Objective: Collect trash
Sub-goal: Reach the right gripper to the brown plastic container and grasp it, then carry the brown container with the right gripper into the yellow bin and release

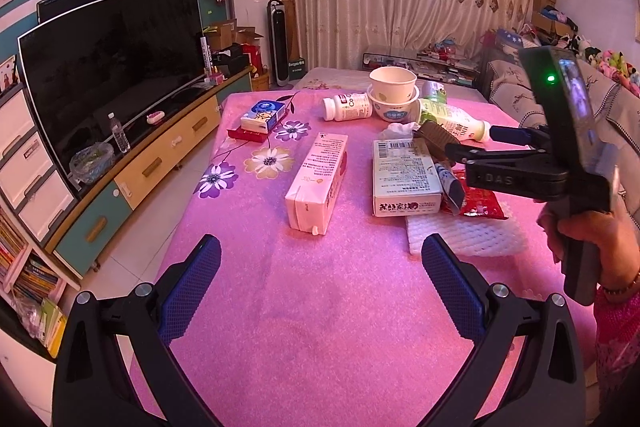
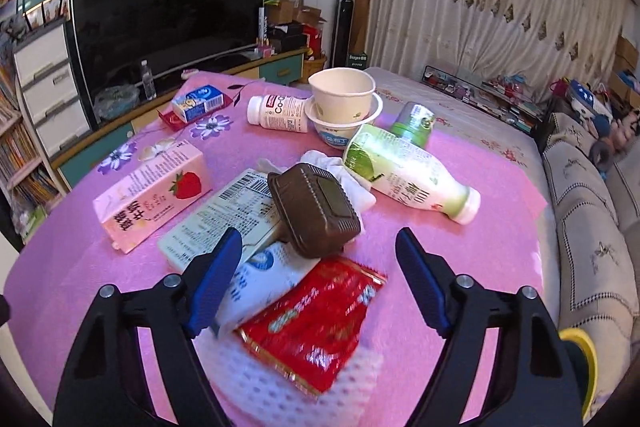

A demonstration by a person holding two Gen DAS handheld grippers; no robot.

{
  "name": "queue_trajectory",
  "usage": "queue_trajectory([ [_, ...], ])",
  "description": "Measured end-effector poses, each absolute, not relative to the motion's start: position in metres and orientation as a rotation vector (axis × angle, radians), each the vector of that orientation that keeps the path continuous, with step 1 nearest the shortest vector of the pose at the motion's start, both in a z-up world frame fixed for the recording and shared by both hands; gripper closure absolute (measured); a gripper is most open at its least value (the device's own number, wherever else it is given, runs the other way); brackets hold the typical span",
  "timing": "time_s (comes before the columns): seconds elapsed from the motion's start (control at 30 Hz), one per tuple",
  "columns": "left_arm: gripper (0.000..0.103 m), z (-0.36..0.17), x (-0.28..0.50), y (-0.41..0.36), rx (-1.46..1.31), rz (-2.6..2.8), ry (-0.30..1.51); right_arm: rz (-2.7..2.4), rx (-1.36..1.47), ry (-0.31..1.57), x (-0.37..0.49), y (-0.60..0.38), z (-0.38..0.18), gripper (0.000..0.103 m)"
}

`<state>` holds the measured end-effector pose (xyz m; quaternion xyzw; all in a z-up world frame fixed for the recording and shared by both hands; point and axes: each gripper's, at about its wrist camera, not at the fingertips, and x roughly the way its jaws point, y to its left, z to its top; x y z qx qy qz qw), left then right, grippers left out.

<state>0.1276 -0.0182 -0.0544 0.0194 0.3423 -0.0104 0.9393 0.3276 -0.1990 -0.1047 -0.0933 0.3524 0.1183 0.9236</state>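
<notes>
The trash lies spread over the pink tabletop (image 1: 304, 307), and most of it sits in one heap near the right tool (image 2: 318, 277), whose two blue pads stand wide apart with nothing between them; the left tool (image 1: 320, 281) is also spread wide and empty, over a bare part of the cloth. Just in front of the right tool lies a red foil packet (image 2: 316, 319), resting on a white foam net (image 2: 280, 383). I think this packet is very light, thin and a little slippery, so it should be pinched at one edge or corner, not pressed flat from above. Beside it is a blue and white pouch (image 2: 260, 275), soft and crumpled, and on top of it leans a brown plastic tray (image 2: 316, 211), which looks stiff but thin and may crack or spring away if it is squeezed hard; its rim seems the best place to take it. The strawberry milk carton (image 2: 154, 199) and the flat box with a barcode (image 2: 224, 215) look like empty cardboard, easy to hold across the narrow sides. The green-labelled bottle (image 2: 404, 175) lies on its side and is round, so it can roll; I would take it at the body
</notes>
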Motion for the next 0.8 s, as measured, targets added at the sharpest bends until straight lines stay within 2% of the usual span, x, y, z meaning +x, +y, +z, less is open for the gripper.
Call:
queue_trajectory([
  [0.1,0.004,-0.058,0.138,-0.018,0.034,-0.028,0.711,0.245,-0.230,0.739,0.342,-0.192,-0.114,0.029],
  [0.2,0.004,-0.063,0.148,-0.020,0.035,-0.039,0.721,0.244,-0.246,0.748,0.354,-0.188,-0.120,0.035],
  [0.27,0.004,-0.065,0.152,-0.020,0.036,-0.045,0.726,0.242,-0.251,0.755,0.361,-0.188,-0.121,0.042],
  [0.43,0.004,-0.070,0.161,-0.022,0.037,-0.056,0.735,0.247,-0.224,0.777,0.378,-0.191,-0.123,0.069],
  [0.53,0.004,-0.072,0.165,-0.023,0.040,-0.059,0.734,0.258,-0.177,0.766,0.375,-0.201,-0.116,0.074],
  [0.8,0.004,-0.070,0.166,-0.032,0.053,-0.088,0.728,0.262,-0.080,0.692,0.350,-0.227,-0.082,0.075],
])
